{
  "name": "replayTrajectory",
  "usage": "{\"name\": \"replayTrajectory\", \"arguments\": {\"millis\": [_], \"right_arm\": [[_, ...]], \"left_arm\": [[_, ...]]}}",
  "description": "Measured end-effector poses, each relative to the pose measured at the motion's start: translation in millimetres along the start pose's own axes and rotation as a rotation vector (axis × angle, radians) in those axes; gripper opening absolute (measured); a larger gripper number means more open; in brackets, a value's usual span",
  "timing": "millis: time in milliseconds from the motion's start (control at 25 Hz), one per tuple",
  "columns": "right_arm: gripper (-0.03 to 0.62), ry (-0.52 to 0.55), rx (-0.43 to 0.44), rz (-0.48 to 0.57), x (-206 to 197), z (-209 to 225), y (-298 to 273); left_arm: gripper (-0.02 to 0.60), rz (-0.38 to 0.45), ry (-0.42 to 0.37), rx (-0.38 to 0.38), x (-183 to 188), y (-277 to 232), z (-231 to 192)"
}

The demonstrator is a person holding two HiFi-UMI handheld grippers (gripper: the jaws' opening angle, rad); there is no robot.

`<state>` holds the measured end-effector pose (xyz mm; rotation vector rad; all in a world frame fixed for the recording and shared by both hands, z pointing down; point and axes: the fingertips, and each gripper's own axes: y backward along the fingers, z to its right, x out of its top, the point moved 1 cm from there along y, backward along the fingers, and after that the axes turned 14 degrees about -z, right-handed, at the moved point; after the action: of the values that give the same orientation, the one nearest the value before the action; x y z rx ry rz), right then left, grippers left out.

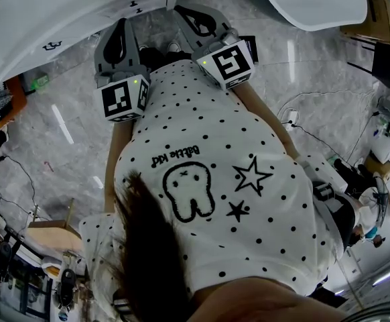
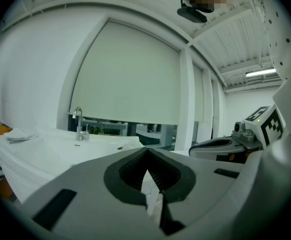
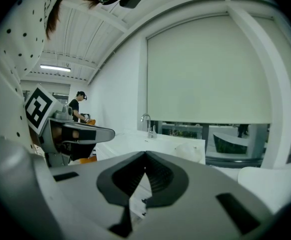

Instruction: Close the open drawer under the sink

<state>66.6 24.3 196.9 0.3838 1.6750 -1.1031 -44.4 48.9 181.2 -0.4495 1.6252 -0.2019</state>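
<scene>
Grey left gripper and grey right gripper, both closed and empty, face the white sink table. The drawer is out of view. The approach seems not yet made; the next move is probably to lower a gripper to the drawer's front and push.

A grey marbled floor shows from above, with a thin white cable looping across it at the right and a white rounded fixture at the top edge. A small wooden piece sits near cluttered gear at the lower left. Seen level, a large pale roller blind covers a window beneath a ribbed white ceiling with a strip light. A crumpled white cloth lies at the left. In the distance stands a person in a dark top
</scene>
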Motion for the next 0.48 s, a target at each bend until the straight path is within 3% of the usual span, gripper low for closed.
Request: {"name": "replayTrajectory", "arguments": {"millis": [480], "right_arm": [[0.014, 0.002, -0.001, 0.003, 1.2, 0.4, -0.7]], "left_arm": [[0.005, -0.012, 0.0, -0.001, -1.0, -0.7, -0.7]]}}
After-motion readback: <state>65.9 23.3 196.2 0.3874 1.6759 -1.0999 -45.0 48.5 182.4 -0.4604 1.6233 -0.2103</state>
